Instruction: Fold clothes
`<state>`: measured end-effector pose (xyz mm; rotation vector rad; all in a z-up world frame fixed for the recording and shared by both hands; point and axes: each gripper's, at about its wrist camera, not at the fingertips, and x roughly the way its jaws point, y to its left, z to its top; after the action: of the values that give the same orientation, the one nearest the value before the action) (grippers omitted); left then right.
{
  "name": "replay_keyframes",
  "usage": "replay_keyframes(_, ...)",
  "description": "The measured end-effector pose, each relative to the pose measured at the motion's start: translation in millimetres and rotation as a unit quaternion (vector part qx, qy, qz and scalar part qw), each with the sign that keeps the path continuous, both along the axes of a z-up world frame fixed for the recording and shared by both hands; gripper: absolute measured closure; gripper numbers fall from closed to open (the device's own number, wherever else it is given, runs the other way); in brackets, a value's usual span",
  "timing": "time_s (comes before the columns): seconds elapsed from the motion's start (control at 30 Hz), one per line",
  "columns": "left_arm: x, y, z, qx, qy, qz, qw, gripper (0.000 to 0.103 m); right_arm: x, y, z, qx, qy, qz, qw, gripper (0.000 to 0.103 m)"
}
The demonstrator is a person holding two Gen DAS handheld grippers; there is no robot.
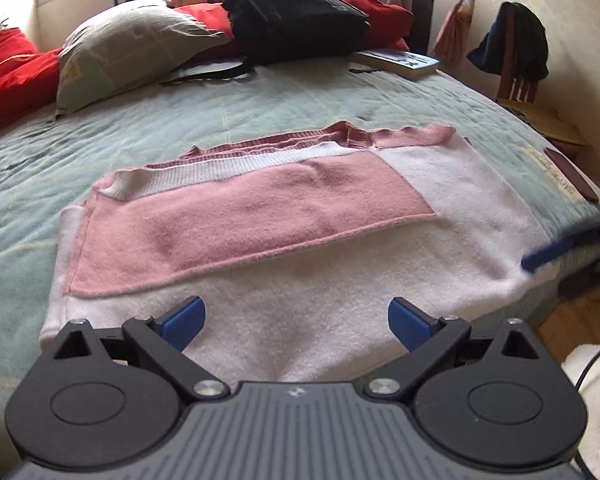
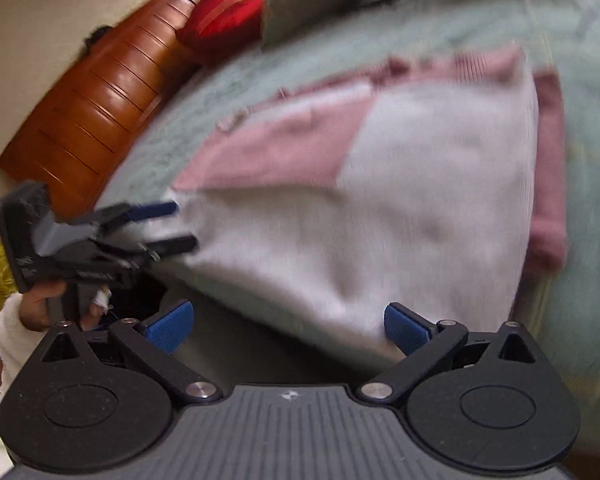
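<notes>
Here, a soft, limp pink-and-white sweater (image 1: 284, 248) lies half-folded on the bed (image 1: 260, 100); both grippers' jaws gape, empty; its near hem looks the likeliest hold.

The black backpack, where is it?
In the left wrist view, the black backpack sits at the far end of the bed, right of the grey pillow, on red cushions.

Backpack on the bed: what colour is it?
Black backpack; clearest in the left wrist view.

Pink-and-white sweater (image 1: 284, 240) flat, sleeve folded across
</notes>
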<state>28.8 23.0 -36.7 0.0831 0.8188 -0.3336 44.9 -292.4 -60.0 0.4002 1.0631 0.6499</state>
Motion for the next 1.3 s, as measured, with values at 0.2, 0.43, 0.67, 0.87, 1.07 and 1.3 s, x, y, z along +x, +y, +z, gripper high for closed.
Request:
replay_keyframes(0.2,-5,10,4,0.006,-0.004,0.006,1.0,0.005,-3,1,28,-0.03,-0.057,-0.012,0.998,0.0)
replay_keyframes(0.43,9,20,-4,-0.015,0.007,0.014,0.9998,0.003,28,-14,24,-0.095,-0.078,-0.081,0.989,0.0)
replay_keyframes(0.67,0,51,-23,0.0,0.047,0.048,0.9978,0.003,22,-21,21,-0.079,-0.09,-0.107,0.987,0.0)
replay_keyframes(0.87,-7,46,-1,-0.064,0.043,0.02,0.9968,0.003,38,10,33,-0.115,-0.127,-0.084,0.982,0.0)
replay_keyframes(1.07,-13,35,-27,-0.066,0.079,0.012,0.9946,0.003,41,28,29,-0.144,-0.135,-0.055,0.979,0.0)
replay_keyframes(1.3,-11,52,1,-0.055,0.049,0.052,0.9959,0.002,50,28,40,-0.132,-0.152,-0.057,0.978,0.0)
